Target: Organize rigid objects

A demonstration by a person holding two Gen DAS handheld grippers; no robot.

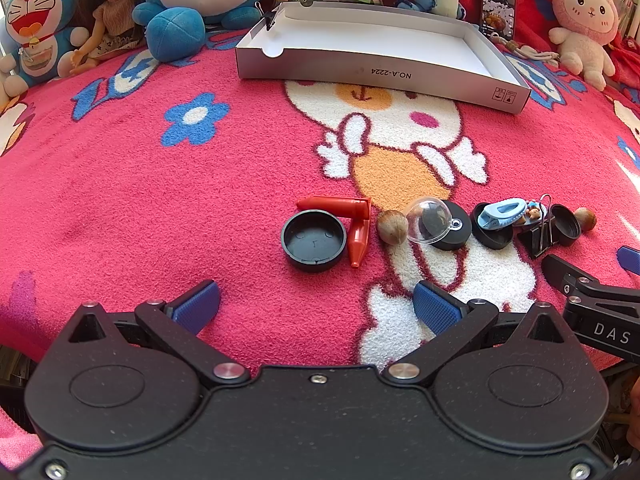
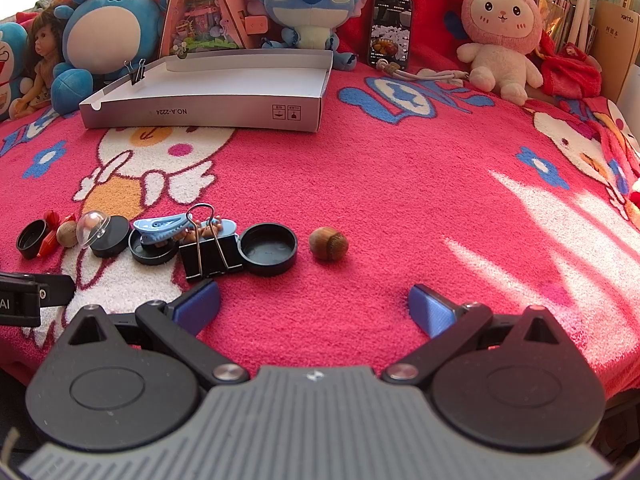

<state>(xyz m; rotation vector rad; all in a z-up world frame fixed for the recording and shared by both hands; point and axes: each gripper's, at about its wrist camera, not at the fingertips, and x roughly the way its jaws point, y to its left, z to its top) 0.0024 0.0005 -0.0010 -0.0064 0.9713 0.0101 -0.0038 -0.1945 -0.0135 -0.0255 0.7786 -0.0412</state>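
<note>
Left gripper (image 1: 316, 306) wide open, empty, hovering near black cap (image 1: 314, 240) and red plastic piece (image 1: 352, 220). Right gripper (image 2: 314, 306) wide open, empty, just short of hazelnut (image 2: 328, 243). Small items in row on pink blanket (image 2: 400, 200); white box (image 2: 208, 96) far, with nothing visible inside.

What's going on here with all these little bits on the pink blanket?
A person holds two grippers, sorting small hard items. Both the left gripper and right gripper hover open and empty. Black caps, nuts, a binder clip and red plastic piece lie in a row; the white box beyond awaits them.
</note>
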